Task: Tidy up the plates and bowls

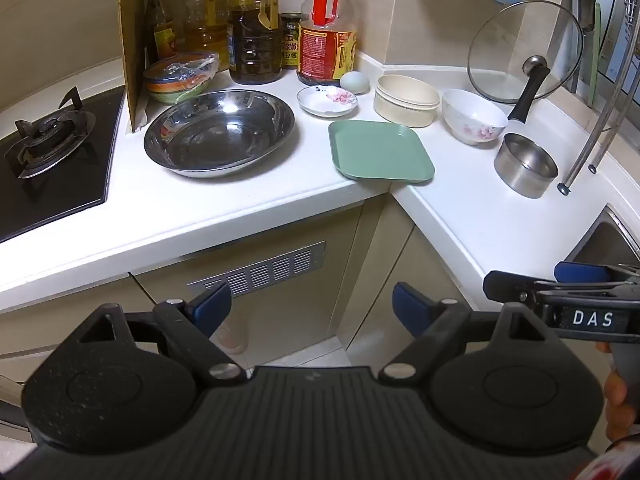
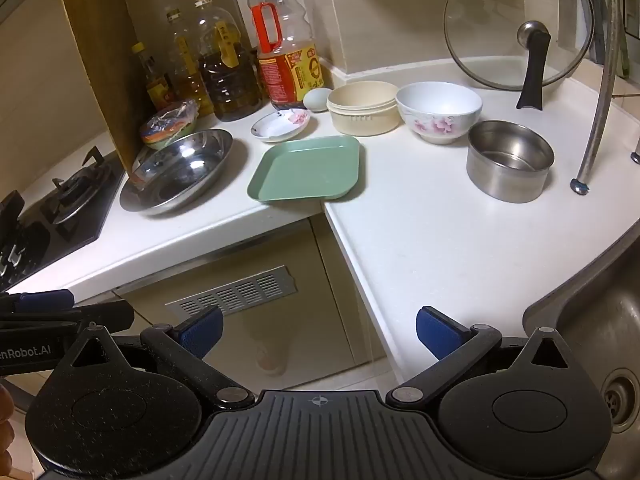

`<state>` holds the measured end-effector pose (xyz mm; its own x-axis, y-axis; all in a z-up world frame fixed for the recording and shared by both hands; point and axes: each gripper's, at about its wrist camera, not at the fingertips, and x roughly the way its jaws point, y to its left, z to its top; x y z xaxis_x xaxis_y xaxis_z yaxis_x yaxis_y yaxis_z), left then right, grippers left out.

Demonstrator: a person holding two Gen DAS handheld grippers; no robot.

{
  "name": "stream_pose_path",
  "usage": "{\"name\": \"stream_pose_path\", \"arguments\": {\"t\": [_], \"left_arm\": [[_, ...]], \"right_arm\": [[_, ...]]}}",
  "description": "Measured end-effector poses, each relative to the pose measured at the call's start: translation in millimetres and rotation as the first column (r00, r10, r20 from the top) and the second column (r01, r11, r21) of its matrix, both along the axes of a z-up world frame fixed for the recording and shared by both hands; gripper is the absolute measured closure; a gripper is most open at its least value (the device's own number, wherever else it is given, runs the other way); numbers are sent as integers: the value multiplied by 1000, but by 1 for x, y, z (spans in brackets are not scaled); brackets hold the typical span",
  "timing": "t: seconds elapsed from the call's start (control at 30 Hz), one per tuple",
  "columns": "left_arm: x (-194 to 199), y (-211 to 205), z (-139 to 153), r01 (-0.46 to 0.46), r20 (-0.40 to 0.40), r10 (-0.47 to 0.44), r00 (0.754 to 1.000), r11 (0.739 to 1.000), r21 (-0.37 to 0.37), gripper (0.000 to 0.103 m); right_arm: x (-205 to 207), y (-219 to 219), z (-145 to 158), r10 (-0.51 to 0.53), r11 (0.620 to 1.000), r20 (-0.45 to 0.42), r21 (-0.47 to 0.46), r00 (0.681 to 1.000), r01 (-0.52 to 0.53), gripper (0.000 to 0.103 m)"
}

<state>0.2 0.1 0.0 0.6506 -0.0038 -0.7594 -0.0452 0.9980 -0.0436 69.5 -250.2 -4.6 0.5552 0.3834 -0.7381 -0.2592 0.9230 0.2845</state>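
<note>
On the white corner counter stand a wide steel bowl [image 1: 219, 133] [image 2: 176, 170], a small floral saucer [image 1: 327, 100] [image 2: 281, 124], a green square plate [image 1: 380, 150] [image 2: 306, 169], a cream round bowl [image 1: 406, 100] [image 2: 363, 108], a white floral bowl [image 1: 473, 116] [image 2: 438, 111] and a steel pot [image 1: 525, 164] [image 2: 509, 160]. My left gripper [image 1: 312, 307] is open and empty, held in front of the counter below the plate. My right gripper [image 2: 319, 332] is open and empty, near the counter's front edge; it also shows at the right of the left wrist view [image 1: 560, 280].
Oil and sauce bottles [image 1: 256, 28] stand at the back, with an egg [image 1: 353, 81] and a wrapped stack of coloured bowls [image 1: 180, 76]. A gas stove [image 1: 48, 140] is at left behind a cardboard screen. A glass lid [image 2: 516, 24] leans on the wall. A sink [image 2: 600, 344] lies at right.
</note>
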Motion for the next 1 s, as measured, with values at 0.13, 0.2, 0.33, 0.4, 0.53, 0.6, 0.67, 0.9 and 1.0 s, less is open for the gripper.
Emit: {"name": "stream_pose_path", "arguments": {"t": [0.13,0.2,0.33,0.4,0.53,0.6,0.67,0.9,1.0], "left_arm": [[0,0,0,0,0,0,1000,1000,0,17],[0,0,0,0,1,0,1000,1000,-1,17],[0,0,0,0,2,0,1000,1000,-4,17],[0,0,0,-2,2,2,1000,1000,-4,17],[0,0,0,0,4,0,1000,1000,-5,17],[0,0,0,-1,3,1,1000,1000,-5,17],[0,0,0,0,4,0,1000,1000,-6,17],[0,0,0,0,5,0,1000,1000,-7,17],[0,0,0,0,5,0,1000,1000,-7,17]], "right_arm": [[0,0,0,0,1000,0,0,1000,0,0],[-1,0,0,0,1000,0,1,1000,0,1],[-1,0,1,1,1000,1,0,1000,-1,0],[-1,0,1,2,1000,1,0,1000,-2,0],[-1,2,1,2,1000,2,0,1000,-2,1],[-1,3,1,2,1000,2,-1,1000,-2,1],[-1,4,1,2,1000,2,0,1000,-2,1],[-2,-2,2,3,1000,3,0,1000,-3,1],[-2,-4,2,3,1000,4,0,1000,-3,0]]}}
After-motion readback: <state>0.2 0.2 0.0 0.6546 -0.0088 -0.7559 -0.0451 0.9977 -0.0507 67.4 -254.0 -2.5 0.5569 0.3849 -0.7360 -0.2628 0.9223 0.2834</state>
